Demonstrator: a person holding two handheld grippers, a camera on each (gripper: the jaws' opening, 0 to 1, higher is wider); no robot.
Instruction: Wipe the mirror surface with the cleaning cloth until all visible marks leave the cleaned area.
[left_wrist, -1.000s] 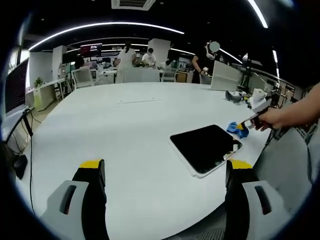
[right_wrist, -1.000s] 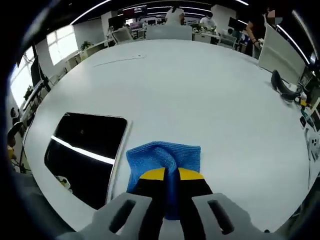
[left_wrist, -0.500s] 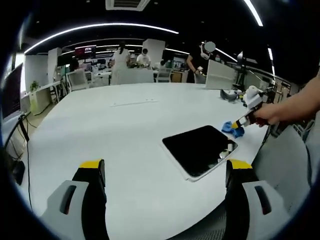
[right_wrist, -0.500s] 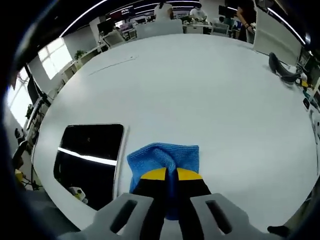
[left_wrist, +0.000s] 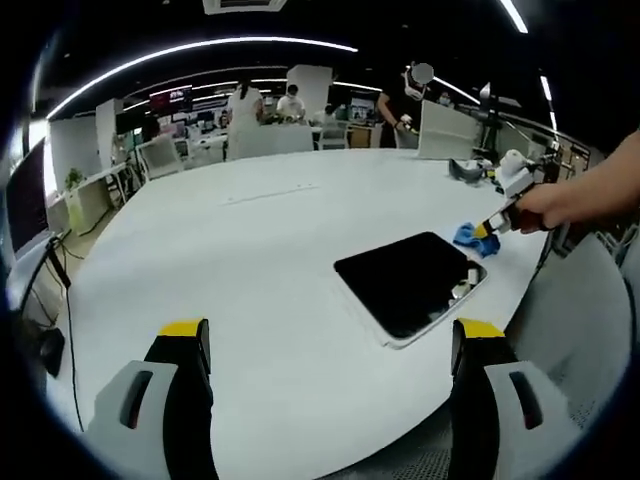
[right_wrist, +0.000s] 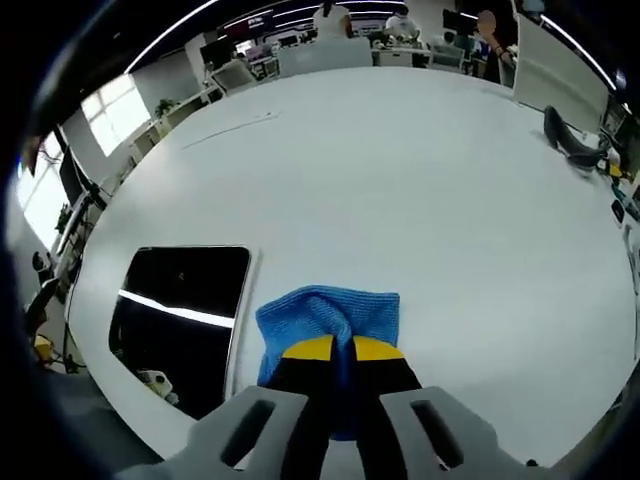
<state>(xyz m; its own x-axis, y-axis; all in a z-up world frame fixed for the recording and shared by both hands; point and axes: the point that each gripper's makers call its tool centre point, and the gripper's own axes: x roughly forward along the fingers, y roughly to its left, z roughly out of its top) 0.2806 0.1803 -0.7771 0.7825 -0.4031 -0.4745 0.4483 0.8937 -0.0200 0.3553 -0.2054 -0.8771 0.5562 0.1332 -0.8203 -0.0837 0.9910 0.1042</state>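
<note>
Right claw (right_wrist: 333, 348) pinches the blue cleaning cloth (right_wrist: 327, 315) just beside the mirror (right_wrist: 180, 320); left claw (left_wrist: 330, 345) gapes wide, so the unbraced mirror could skid off the table (right_wrist: 420, 190) edge

No readable text, labels, brands or numbers anywhere; a distant wall screen (left_wrist: 170, 98) shows red markings too blurred to read.

Cloth (right_wrist: 328, 315) bright blue, plain. Mirror (right_wrist: 180, 320) black with thin white frame, one white light stripe across. Table (right_wrist: 420, 200) all white. Right gripper (right_wrist: 333, 350) black with yellow tips, grey lower down. Left gripper (left_wrist: 330, 345) black, yellow tips, grey parts.
</note>
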